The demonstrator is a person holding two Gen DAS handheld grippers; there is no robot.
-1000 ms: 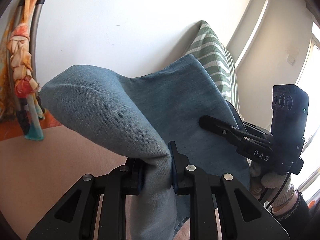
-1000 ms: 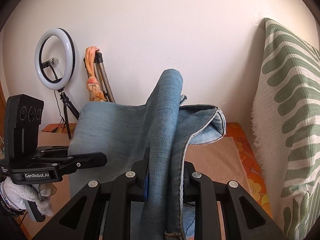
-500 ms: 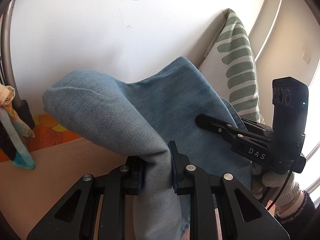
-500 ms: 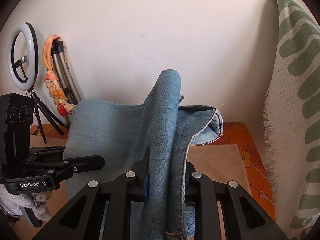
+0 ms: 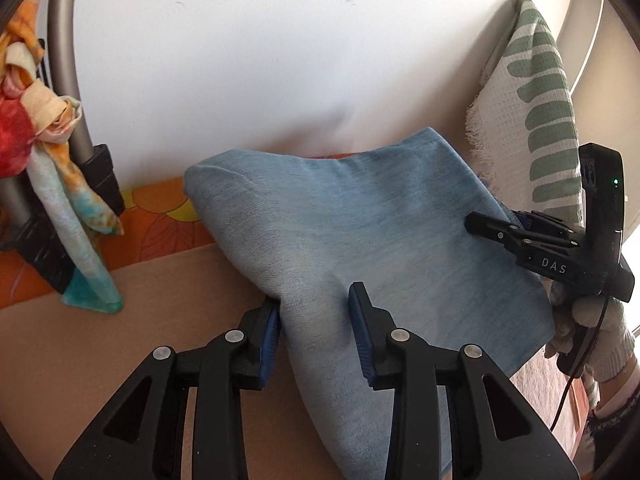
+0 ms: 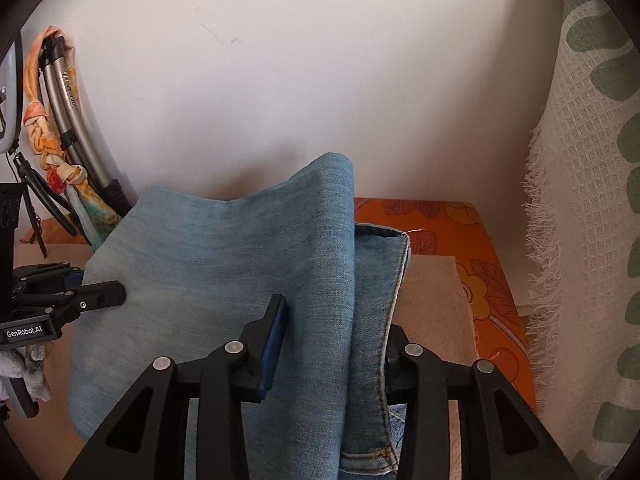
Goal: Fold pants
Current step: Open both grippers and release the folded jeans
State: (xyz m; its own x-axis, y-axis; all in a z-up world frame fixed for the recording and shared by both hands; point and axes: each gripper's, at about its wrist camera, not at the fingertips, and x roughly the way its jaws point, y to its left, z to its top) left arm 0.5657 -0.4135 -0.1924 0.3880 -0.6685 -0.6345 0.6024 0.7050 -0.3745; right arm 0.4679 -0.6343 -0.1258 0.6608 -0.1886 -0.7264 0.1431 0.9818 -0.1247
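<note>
A plain white wall [image 5: 248,60] filled the background of both views. Below it lay a flat tan mat [image 5: 100,340] of felt-like cloth, set over an orange sheet [image 6: 472,248] printed with leaves and flowers. At the right edge stood a cream waffle-weave cushion [image 5: 532,120] with green leaf shapes and a frayed fringe.

The pants [image 5: 360,232], light blue denim with a fine twill grain, were bunched in a soft folded mass above the mat, draped between the two tools. In the right wrist view the cloth rose into a rounded ridge, and a stitched hem with orange thread ran down beside the right-hand finger.

The left tool [image 5: 316,332] had its black fingers spread apart, the blue ribbed pads [image 5: 268,336] showing, with a fold of denim lying loosely between them; the left pad touched the cloth. The right tool [image 6: 332,340] was likewise spread, a thick fold of denim lying in the gap, and whether the far finger pressed the cloth could not be told.

At the left leaned grey metal tripod legs [image 6: 68,120], smooth and tubular, with a knotted orange and teal scarf [image 5: 52,168] wound around them.
</note>
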